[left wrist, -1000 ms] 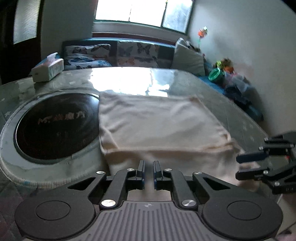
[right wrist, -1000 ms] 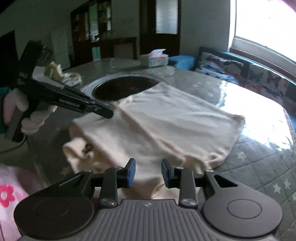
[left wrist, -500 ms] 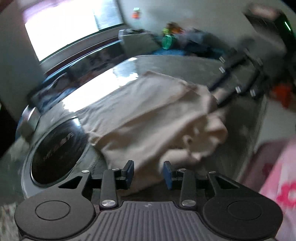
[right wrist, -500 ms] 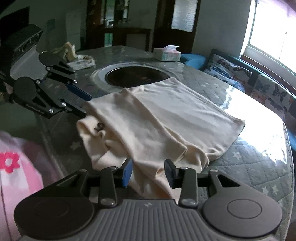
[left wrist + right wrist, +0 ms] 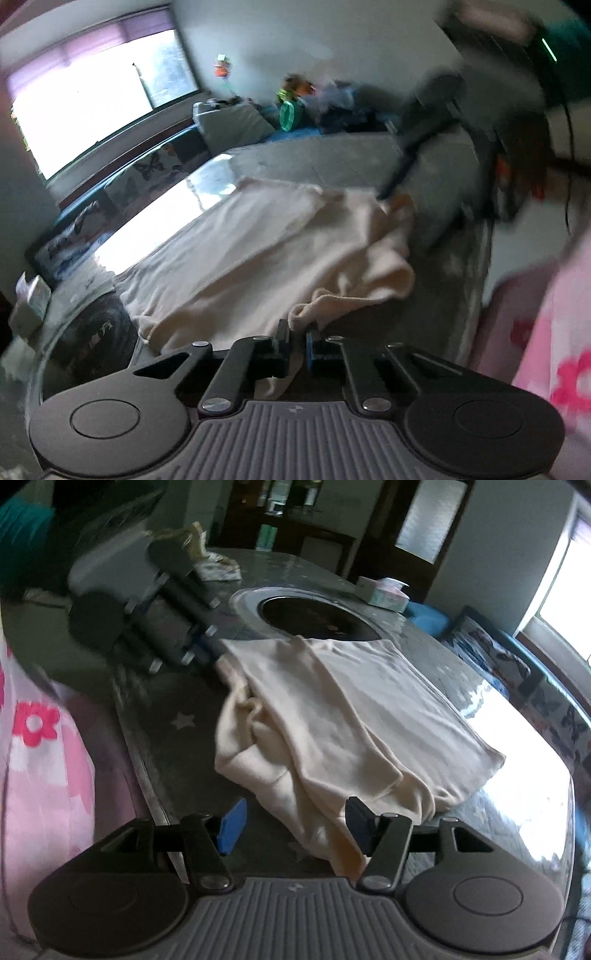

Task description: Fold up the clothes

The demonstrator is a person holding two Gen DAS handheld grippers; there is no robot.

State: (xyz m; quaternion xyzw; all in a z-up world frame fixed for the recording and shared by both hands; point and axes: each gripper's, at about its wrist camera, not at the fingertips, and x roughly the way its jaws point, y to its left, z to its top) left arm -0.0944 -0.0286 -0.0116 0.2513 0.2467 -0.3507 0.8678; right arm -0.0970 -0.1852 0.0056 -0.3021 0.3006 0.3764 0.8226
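A cream garment lies partly folded on the grey table, its near end bunched up. My left gripper is shut on a corner of the garment at the table's near edge; it also shows blurred in the right wrist view at the cloth's far left corner. The garment spreads out ahead of my right gripper, which is open with a loose fold lying between its fingers. The right gripper appears blurred in the left wrist view at the cloth's far corner.
A round dark hotplate is set into the table beyond the garment. A tissue box stands behind it. A sofa with butterfly cushions runs under the window. The person's pink clothing is at the table's edge.
The left gripper has closed on the garment's corner. The right gripper has opened wider and come down to the cloth's near fold. Both views have swung and tilted.
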